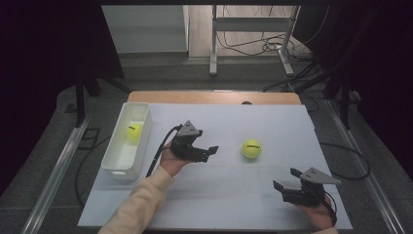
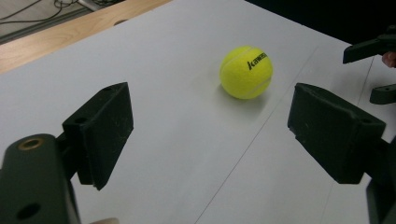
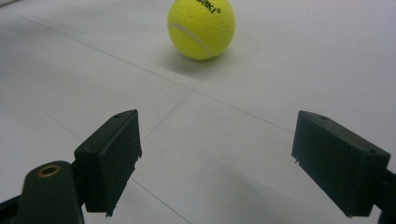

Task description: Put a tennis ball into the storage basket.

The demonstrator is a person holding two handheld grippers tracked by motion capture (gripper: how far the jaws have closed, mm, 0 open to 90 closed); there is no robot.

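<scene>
the left gripper point(image 1: 208, 150) sits a little left of the middle of the white table point(image 1: 272, 204), its jaws spread wide with nothing between them, pointed toward the right edge. in the left gripper view the jaws frame bare table, and the tennis ball point(image 2: 246, 72) lies ahead of them, apart from both pads. from above, that tennis ball point(image 1: 251, 148) rests just right of the table's middle, near the left gripper's tips but not touching them.

the right gripper point(image 1: 287, 183) is held near the front right corner, jaws also wide apart and holding nothing; in the right gripper view the ball point(image 3: 201, 28) lies well ahead of them.

a white bin point(image 1: 119, 161) stands along the left edge, and a second ball point(image 1: 134, 132) lies inside it toward its far end.
</scene>
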